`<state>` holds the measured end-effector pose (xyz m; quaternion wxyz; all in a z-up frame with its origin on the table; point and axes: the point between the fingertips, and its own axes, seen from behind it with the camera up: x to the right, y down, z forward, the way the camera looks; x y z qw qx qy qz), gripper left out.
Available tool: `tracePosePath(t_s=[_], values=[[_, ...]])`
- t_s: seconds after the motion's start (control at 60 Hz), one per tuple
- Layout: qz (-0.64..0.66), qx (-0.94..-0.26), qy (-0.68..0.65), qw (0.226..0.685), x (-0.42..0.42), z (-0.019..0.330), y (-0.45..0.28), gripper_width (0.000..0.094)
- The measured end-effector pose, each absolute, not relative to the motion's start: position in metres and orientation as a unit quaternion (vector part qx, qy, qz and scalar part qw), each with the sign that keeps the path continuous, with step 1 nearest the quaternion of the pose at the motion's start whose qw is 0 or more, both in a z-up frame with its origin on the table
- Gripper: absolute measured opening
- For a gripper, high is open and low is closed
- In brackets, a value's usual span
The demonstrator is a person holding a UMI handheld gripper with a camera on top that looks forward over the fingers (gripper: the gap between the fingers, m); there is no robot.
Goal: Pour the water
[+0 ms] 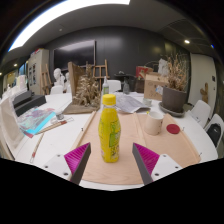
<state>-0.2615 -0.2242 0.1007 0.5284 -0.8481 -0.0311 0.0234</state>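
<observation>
A yellow bottle (110, 130) with a green label and yellow cap stands upright on a tan mat (150, 148) on the white table. It stands just ahead of my gripper (112, 160), roughly on its centre line. The fingers (79, 157) with their magenta pads are wide apart, with clear gaps at both sides of the bottle. A white cup (154, 122) stands on the mat to the right, beyond the fingers. A small red lid (173, 128) lies to the right of the cup.
A translucent blue-tinted container (38, 120) and papers lie on the table at the left. Cluttered objects (88, 95) stand at the table's far end. A dark box with plants (174, 95) stands far right. Chairs (200, 112) flank the table.
</observation>
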Motion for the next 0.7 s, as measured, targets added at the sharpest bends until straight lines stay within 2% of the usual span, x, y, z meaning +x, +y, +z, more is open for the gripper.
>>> tracePosePath(t_s=[0.1, 0.183, 0.25, 0.333, 0.4, 0.567, 0.7], values=[[0.018, -0.84, -0.019, 0.542, -0.272, 0.084, -0.185, 0.0854], [0.013, -0.838, -0.006, 0.545, -0.275, 0.07, -0.162, 0.0801], [0.009, -0.84, 0.0, 0.543, -0.277, 0.059, -0.151, 0.0685], [-0.006, -0.836, 0.013, 0.549, -0.27, 0.056, -0.14, 0.0479], [-0.001, -0.833, 0.016, 0.553, -0.271, 0.057, -0.141, 0.0458], [0.008, -0.833, 0.015, 0.553, -0.271, 0.058, -0.139, 0.0285], [0.006, -0.837, 0.012, 0.547, -0.269, 0.064, -0.137, 0.0276]])
